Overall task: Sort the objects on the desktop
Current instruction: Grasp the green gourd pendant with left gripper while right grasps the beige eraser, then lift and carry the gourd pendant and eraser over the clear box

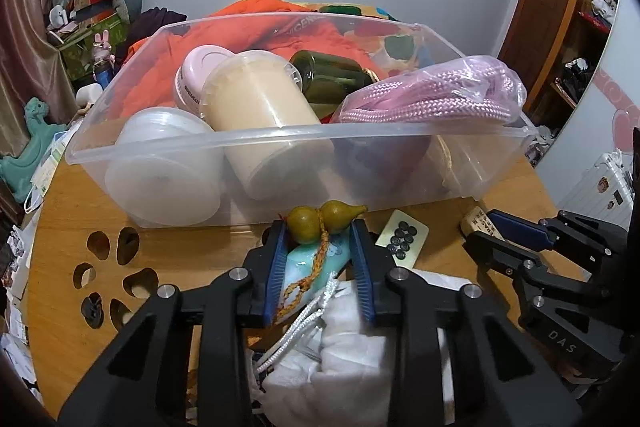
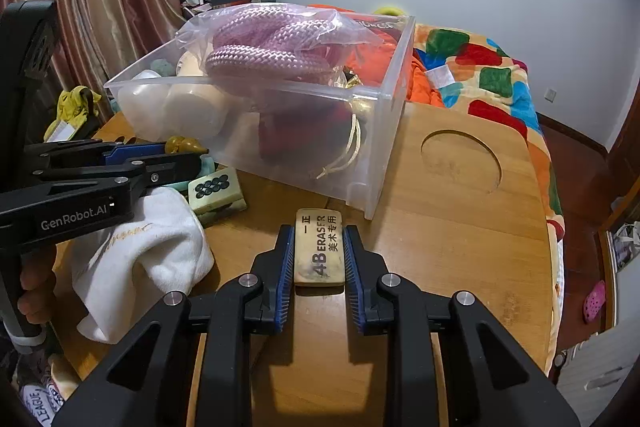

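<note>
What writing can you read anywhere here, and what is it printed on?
"4B ERASER", with Chinese characters beside it: on the eraser between the right tongs.
"GenRobot.AI": on the left tongs' black body.
"DAS": on the right tongs' body, seen from the left camera.
Lettering on the pink jar, towel and orange cloth: too blurred.

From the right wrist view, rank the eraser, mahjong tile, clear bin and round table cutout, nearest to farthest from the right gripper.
1. Eraser: between the right gripper's fingers.
2. Mahjong tile: ahead, to the left.
3. Clear bin and round cutout: too close to call; bin ahead, cutout to the right.
</note>
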`<act>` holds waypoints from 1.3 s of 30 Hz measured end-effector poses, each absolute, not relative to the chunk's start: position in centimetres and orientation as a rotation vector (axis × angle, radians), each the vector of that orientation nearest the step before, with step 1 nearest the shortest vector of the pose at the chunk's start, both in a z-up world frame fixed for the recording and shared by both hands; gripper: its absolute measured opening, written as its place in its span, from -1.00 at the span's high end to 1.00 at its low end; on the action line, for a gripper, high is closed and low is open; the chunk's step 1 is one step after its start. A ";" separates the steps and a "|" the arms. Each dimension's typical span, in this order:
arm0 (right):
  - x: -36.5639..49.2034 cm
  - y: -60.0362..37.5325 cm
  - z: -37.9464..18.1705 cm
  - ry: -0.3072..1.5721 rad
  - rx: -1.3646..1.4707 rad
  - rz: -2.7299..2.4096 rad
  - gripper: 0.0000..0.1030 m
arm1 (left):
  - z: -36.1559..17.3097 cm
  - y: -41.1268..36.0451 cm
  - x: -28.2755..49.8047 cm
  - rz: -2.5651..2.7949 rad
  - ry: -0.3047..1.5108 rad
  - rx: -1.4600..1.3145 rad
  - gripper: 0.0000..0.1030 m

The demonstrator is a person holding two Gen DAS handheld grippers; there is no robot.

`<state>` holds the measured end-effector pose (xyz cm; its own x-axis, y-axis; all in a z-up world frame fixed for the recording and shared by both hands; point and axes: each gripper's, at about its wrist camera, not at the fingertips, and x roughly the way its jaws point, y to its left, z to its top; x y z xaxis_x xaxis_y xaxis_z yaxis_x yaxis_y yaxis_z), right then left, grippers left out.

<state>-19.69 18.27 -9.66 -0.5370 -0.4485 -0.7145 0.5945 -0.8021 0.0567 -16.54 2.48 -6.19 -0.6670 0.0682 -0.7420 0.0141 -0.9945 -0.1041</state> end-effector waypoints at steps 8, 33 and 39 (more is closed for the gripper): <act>-19.0 19.2 -9.2 0.184 0.995 -2.312 0.58 | -5.8 1.4 -15.2 2.825 -0.223 -1.246 0.84; -17.0 19.2 -7.7 0.148 0.936 -2.300 0.58 | -5.8 0.4 -16.1 2.771 -0.380 -1.318 0.02; -17.5 19.7 -8.0 0.126 0.931 -2.289 0.58 | -6.5 0.6 -17.3 2.795 -0.436 -1.360 0.02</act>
<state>-17.48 19.67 -8.01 -0.5326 -0.5384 -0.6531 0.6068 -0.7808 0.1488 -17.29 0.59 -6.45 -0.6246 0.1235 -0.7711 0.1175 -0.9613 -0.2492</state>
